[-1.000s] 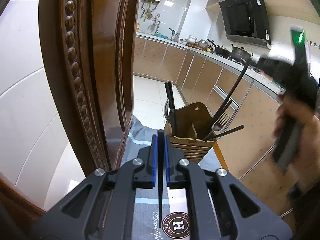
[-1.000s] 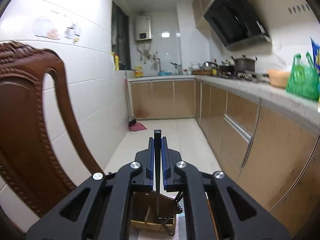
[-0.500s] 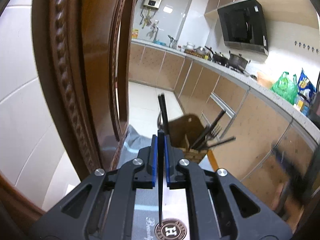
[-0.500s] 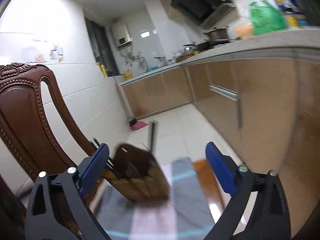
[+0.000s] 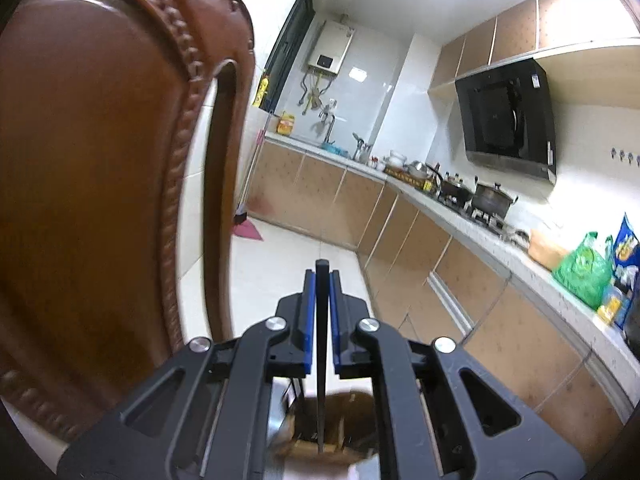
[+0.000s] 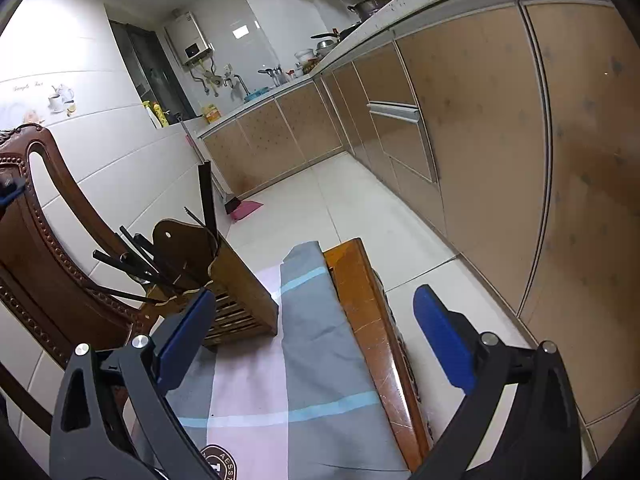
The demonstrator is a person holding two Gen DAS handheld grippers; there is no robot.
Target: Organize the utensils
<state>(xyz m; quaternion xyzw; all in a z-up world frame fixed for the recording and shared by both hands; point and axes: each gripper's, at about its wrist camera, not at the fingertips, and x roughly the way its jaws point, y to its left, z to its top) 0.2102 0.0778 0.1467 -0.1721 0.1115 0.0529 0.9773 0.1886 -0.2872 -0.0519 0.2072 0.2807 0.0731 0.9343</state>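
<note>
Chopstick (image 5: 321, 344), thin, stiff and likely slippery, sits pinched near its top by the left gripper (image 5: 320, 312) above the wooden holder (image 5: 344, 420); right gripper (image 6: 316, 332) gapes empty.

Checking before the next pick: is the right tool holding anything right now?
No. The right tool stands wide open with only the grey cloth and table edge visible between its blue pads.

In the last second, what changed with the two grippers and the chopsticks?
The right gripper let go of its chopstick and now stands open and empty, dropped low beside the wooden holder. The left gripper rose until the holder sits below it. Unchanged: the left is shut on its black chopstick; the holder sits on the cloth.
</note>
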